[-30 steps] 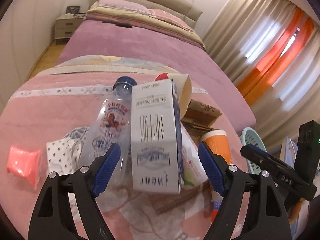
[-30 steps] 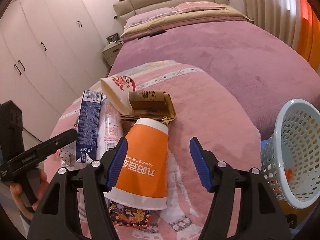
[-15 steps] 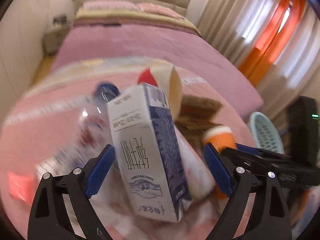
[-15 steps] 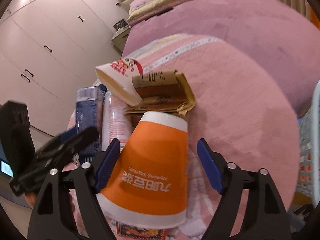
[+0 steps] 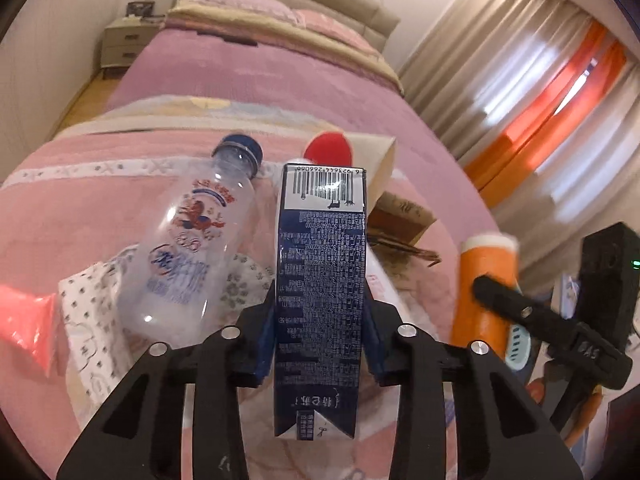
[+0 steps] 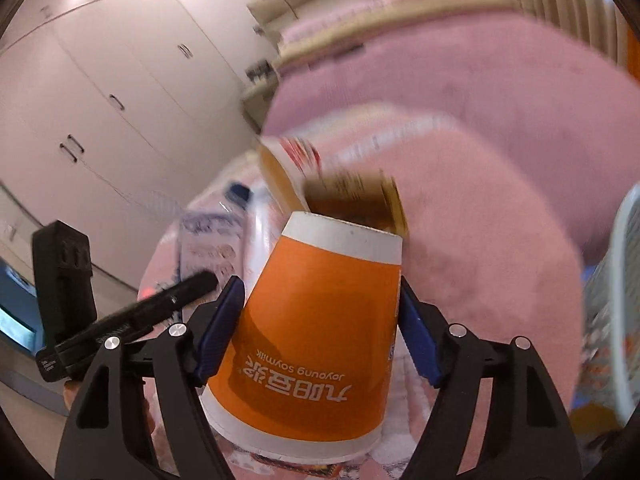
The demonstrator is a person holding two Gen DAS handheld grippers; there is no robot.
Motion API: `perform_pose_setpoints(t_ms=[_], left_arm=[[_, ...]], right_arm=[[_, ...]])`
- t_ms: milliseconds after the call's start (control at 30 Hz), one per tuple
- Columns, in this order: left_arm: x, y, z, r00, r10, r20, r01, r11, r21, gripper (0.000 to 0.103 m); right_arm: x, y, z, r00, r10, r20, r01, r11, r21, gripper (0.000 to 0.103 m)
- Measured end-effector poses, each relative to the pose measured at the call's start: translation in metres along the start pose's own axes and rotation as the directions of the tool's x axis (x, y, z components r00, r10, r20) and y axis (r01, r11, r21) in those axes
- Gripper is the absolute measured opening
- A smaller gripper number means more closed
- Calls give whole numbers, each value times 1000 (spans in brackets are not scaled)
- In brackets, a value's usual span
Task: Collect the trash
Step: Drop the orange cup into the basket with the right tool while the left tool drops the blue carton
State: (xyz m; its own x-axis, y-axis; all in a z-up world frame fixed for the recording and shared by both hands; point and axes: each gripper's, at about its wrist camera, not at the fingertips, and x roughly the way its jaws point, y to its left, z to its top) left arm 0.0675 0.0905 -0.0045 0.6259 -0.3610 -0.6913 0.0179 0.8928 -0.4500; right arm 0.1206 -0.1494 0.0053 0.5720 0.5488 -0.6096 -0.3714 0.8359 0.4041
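Gripping both finds at once, the right gripper (image 6: pixel 320 332) held its blue pads against the big orange paper cup (image 6: pixel 316 336), marked "Joyoung soymilk", its jaws just having closed in. The left gripper (image 5: pixel 320 340) had just clamped the slimmer dark-blue barcoded carton (image 5: pixel 320 292). Both lifts, I judged, wanted firm squeezes before swinging toward the pale-blue plastic mesh basket (image 6: pixel 616 300) at right.

A dark blue milk carton (image 5: pixel 320 280) stands on end, barcode uppermost, above the pink bedspread. An orange paper cup (image 6: pixel 320 320) is upside down, its white rim at the bottom. A clear blue-capped bottle (image 5: pixel 192 248) lies tilted beside the carton.
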Motion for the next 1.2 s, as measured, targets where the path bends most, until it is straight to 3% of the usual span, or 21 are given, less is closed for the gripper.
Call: perform_pose_setpoints(t_ms=[100, 167, 300, 533, 700, 833, 1000, 1200], left_arm=[[-18, -11, -4, 998, 13, 67, -16, 999, 32, 34], [-28, -17, -5, 995, 22, 102, -26, 999, 47, 34], [-53, -30, -2, 983, 13, 185, -28, 996, 81, 34], [-70, -67, 7, 969, -32, 244, -9, 986, 165, 34], [-55, -91, 9, 972, -39, 234, -10, 979, 205, 34], [-47, -104, 7, 975, -54, 218, 3, 973, 230, 34], [-40, -118, 6, 976, -80, 202, 24, 964, 266, 34], [-8, -165, 1, 978, -149, 149, 93, 939, 331, 34]], right_arm=[[-29, 25, 4, 988, -42, 146, 57, 993, -105, 71], [-47, 41, 6, 968, -71, 240, 113, 980, -165, 71], [-66, 52, 7, 943, -99, 318, 164, 969, -185, 71], [-72, 31, 12, 948, -145, 282, 184, 976, -117, 71], [-67, 8, 13, 950, -153, 272, 180, 981, -73, 71], [-68, -9, 12, 953, -111, 283, 125, 992, -31, 71], [-84, -39, 11, 943, -198, 269, 197, 980, 31, 71], [-112, -98, 9, 913, -340, 224, 308, 937, 167, 71]])
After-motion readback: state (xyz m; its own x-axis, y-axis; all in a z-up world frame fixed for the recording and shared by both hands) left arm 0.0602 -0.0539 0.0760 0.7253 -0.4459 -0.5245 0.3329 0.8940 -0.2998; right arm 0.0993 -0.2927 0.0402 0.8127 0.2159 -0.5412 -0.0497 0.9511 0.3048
